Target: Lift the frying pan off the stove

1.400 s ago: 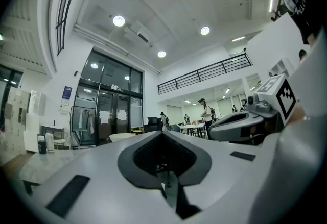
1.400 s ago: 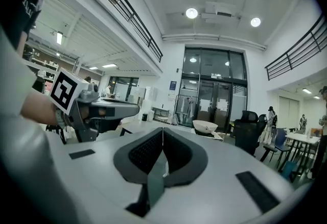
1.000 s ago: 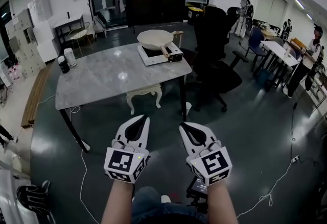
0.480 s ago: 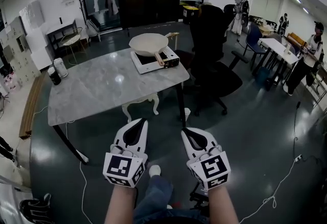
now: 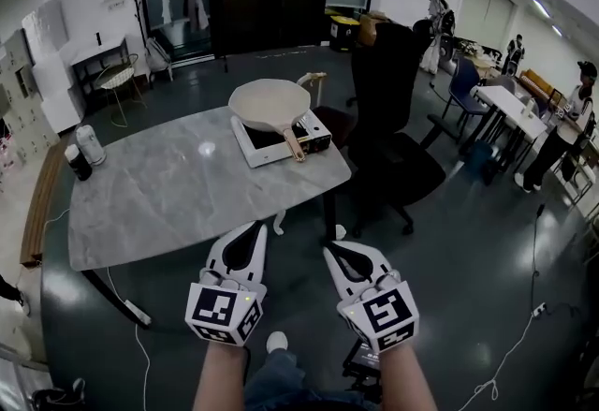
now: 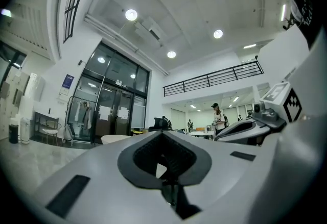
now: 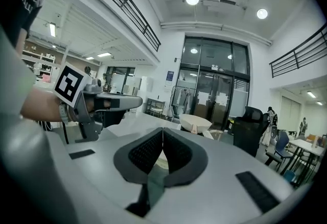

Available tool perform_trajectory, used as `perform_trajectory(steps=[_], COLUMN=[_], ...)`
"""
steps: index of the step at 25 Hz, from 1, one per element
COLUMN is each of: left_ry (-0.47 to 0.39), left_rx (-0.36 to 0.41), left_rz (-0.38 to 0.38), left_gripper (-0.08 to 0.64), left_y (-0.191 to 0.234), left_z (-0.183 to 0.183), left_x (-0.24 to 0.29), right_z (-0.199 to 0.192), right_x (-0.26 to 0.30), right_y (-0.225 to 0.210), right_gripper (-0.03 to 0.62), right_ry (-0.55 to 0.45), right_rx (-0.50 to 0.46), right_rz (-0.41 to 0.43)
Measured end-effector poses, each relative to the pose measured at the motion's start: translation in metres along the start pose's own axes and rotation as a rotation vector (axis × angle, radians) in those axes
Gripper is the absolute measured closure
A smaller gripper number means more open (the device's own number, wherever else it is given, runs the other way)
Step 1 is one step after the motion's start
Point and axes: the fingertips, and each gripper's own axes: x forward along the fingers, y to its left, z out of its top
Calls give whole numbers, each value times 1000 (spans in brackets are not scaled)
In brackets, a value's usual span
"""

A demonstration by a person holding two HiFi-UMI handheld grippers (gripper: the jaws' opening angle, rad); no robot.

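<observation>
A cream frying pan (image 5: 270,104) with a wooden handle (image 5: 293,145) sits on a white portable stove (image 5: 281,138) at the far right end of the grey marble table (image 5: 168,194). In the right gripper view the pan (image 7: 194,122) shows ahead, beyond the jaws. My left gripper (image 5: 255,229) and right gripper (image 5: 329,237) are held side by side in front of me, short of the table's near edge, well away from the pan. Both are shut with nothing between the jaws. In the left gripper view the left gripper (image 6: 162,133) has its jaws closed together.
A black office chair (image 5: 388,119) stands right of the table, close to the stove. Two small canisters (image 5: 82,152) sit at the table's left end. A white stool (image 5: 316,81) is behind the stove. People stand at desks far right (image 5: 571,110). Cables lie on the dark floor.
The table, stove and pan have come closer and lower in the head view as I walk toward them. Both grippers stay shut and side by side.
</observation>
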Motion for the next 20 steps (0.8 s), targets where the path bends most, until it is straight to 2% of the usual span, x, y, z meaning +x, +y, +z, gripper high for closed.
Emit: perform_trajectory(steps=[4,12,15,17,20], left_ry=[6,51,66,83,109], left_rx=[-8,-37,-30,-25,-31], left_rz=[-27,-50,-79,-94,-81], left_gripper=[548,548,548,548,548], left_y=[29,84,94,95,99], left_z=[-2,-28,-30,-38,-50], left_x=[36,107,126,134,147], right_z=[17,14,13,11,8], right_x=[47,135,154,161,170], right_y=[-19,-58,-78,-88,-104], right_gripper=[568,568,568,568,566], right_ry=[-9,9,-9,-38,-82], right_rx=[22,14,67,137,226], right_rz=[29,7,-16,-15,-1])
